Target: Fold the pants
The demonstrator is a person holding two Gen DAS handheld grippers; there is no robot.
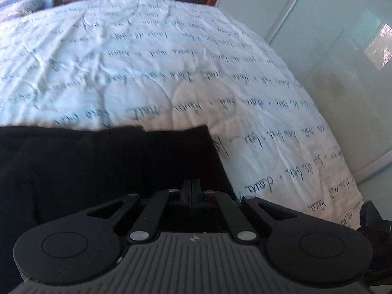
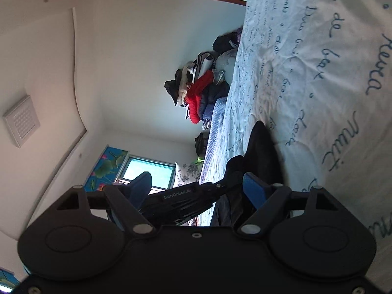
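Black pants lie flat on a white bed sheet printed with dark script. My left gripper points steeply down near the pants' right edge, its fingers pressed together on the black cloth. The right wrist view is rolled sideways, so the sheet fills its right side. There the pants bunch up into a dark ridge where the left gripper meets them. My right gripper stands wide open just behind, holding nothing, its blue pads on either side of the left gripper's body.
A pile of clothes, with a red garment in it, sits at the far end of the bed. Frosted glass sliding doors run close along the bed's right edge. A flowered pillow and a window lie beyond.
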